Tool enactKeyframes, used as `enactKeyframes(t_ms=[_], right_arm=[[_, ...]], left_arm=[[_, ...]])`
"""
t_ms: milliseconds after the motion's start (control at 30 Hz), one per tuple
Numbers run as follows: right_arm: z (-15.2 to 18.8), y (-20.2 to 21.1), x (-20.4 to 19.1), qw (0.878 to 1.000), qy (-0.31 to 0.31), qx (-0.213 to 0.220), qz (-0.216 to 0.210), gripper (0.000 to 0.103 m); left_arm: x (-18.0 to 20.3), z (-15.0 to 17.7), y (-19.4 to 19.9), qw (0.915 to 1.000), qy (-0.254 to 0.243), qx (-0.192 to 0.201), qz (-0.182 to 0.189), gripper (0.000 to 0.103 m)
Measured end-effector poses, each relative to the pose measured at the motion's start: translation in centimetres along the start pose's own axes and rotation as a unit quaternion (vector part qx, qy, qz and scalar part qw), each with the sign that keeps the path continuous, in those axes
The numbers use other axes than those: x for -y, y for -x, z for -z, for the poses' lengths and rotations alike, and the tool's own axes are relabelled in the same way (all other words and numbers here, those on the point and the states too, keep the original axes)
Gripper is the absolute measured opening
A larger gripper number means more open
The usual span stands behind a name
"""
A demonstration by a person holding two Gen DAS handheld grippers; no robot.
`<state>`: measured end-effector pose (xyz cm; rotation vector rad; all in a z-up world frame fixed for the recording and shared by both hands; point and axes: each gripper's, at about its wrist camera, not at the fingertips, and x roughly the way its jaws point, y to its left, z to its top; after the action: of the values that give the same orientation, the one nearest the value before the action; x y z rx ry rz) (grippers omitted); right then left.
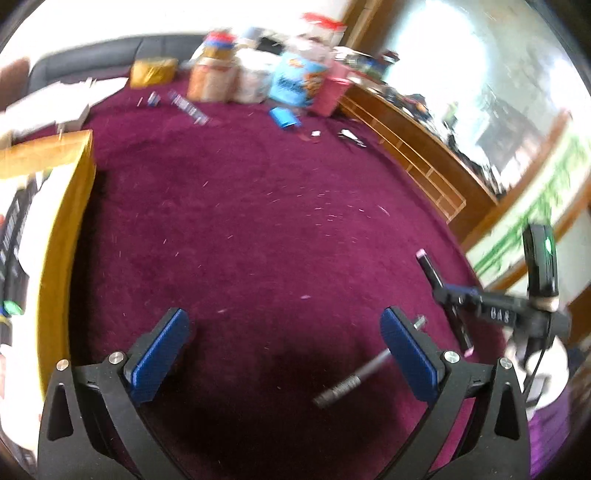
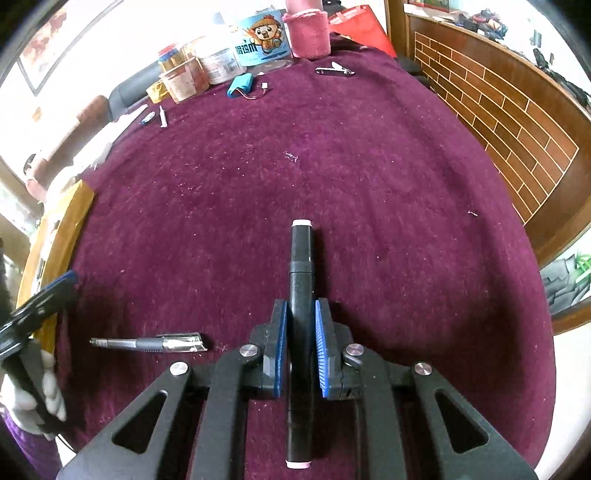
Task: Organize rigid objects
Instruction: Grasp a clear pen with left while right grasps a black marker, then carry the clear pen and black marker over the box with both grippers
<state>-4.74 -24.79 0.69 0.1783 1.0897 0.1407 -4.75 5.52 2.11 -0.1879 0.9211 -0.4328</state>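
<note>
Blue-padded fingers [image 2: 281,343] of the right gripper [image 2: 301,347] are clamped on a black double-ended marker [image 2: 301,266] (pink-capped), held above the maroon cloth-covered table [image 2: 369,166]; the left gripper [image 1: 284,354] is spread wide, empty.

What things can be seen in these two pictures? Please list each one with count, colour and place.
marker: one, black with pale end caps, between the right gripper's pads
pen: one, silver and grey, lying on the cloth, left of the marker
cloth: one, dark red, covering the table
box: one, yellow-brown, left edge
blue pack: one, with red wire, far side
pink cup: one, far side
jars: several, far side, count unclear
right gripper: black, blue pads, shut on marker
left gripper: black, blue pads, open, empty
</note>
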Motion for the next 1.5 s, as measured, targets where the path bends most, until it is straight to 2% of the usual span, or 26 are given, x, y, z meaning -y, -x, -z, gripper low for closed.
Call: enactKeyframes(t_ms=[100, 200, 267, 300, 333, 400, 433, 600, 700, 733, 800, 833, 900, 1067, 1200, 1300, 1400, 1500], right_arm=[[0.2, -0.1, -0.2, 1.000, -0.001, 0.007, 0.001, 0.013], [0.6, 0.1, -0.1, 1.000, 0.000, 0.016, -0.002, 0.014], [0.8, 0.1, 0.0, 1.000, -0.002, 0.020, -0.008, 0.014], [0.8, 0.1, 0.1, 1.000, -0.004, 0.020, -0.011, 0.014], [0.8, 0.1, 0.3, 1.000, -0.006, 0.020, -0.015, 0.014], [0.9, 0.2, 0.5, 0.999, -0.008, 0.021, -0.022, 0.014], [1.0, 0.2, 0.6, 0.999, -0.008, 0.023, -0.024, 0.014], [1.2, 0.3, 0.7, 0.999, -0.008, 0.029, -0.031, 0.014], [1.1, 0.2, 0.6, 0.999, -0.007, 0.028, -0.029, 0.014], [1.1, 0.2, 0.6, 0.999, -0.007, 0.028, -0.028, 0.014], [1.1, 0.2, 0.6, 0.999, -0.009, 0.027, -0.026, 0.014], [1.1, 0.2, 0.6, 0.999, -0.010, 0.027, -0.024, 0.014], [1.1, 0.2, 0.6, 0.999, -0.012, 0.029, -0.023, 0.014], [1.6, 0.6, 0.7, 0.998, -0.019, 0.038, -0.040, 0.013], [2.1, 1.4, 0.1, 0.997, -0.019, 0.052, -0.057, 0.013], [2.2, 2.1, -1.0, 0.994, -0.019, 0.053, -0.089, 0.013], [2.0, 2.5, -3.0, 0.993, -0.006, 0.054, -0.108, 0.013], [1.7, 3.1, -6.2, 0.988, 0.016, 0.052, -0.145, 0.013]], left_arm=[[3.0, 0.7, 0.5, 0.9971, -0.073, 0.009, -0.017, 0.103], [6.2, 1.3, -0.7, 0.9887, -0.148, -0.003, -0.024, 0.103], [8.2, 2.0, -2.5, 0.9799, -0.193, -0.032, -0.037, 0.084], [8.8, 2.3, -3.4, 0.9755, -0.210, -0.051, -0.042, 0.063], [9.2, 2.6, -4.2, 0.9719, -0.220, -0.071, -0.046, 0.047], [9.6, 2.6, -4.1, 0.9724, -0.219, -0.075, -0.032, 0.027], [9.7, 2.7, -3.9, 0.9732, -0.215, -0.079, -0.023, 0.024], [10.2, 3.3, -3.6, 0.9716, -0.216, -0.086, -0.044, 0.025], [11.6, 3.4, -4.3, 0.9652, -0.240, -0.082, -0.065, 0.033], [11.9, 3.5, -4.4, 0.9644, -0.243, -0.078, -0.069, 0.033], [11.8, 3.2, -4.7, 0.9670, -0.235, -0.074, -0.063, 0.027], [11.8, 3.2, -4.7, 0.9685, -0.231, -0.072, -0.059, 0.016], [11.5, 3.4, -4.3, 0.9728, -0.218, -0.074, -0.026, 0.007], [9.0, 3.4, -1.8, 0.9882, -0.136, -0.056, 0.044, 0.007], [6.7, 3.3, 1.9, 0.9925, -0.085, -0.020, 0.085, 0.007], [5.0, 3.2, 5.0, 0.9925, -0.057, 0.009, 0.108, 0.007], [1.9, 3.1, 8.7, 0.9921, -0.018, 0.044, 0.116, 0.007], [-1.8, 3.2, 11.7, 0.9919, 0.022, 0.074, 0.100, 0.007]])
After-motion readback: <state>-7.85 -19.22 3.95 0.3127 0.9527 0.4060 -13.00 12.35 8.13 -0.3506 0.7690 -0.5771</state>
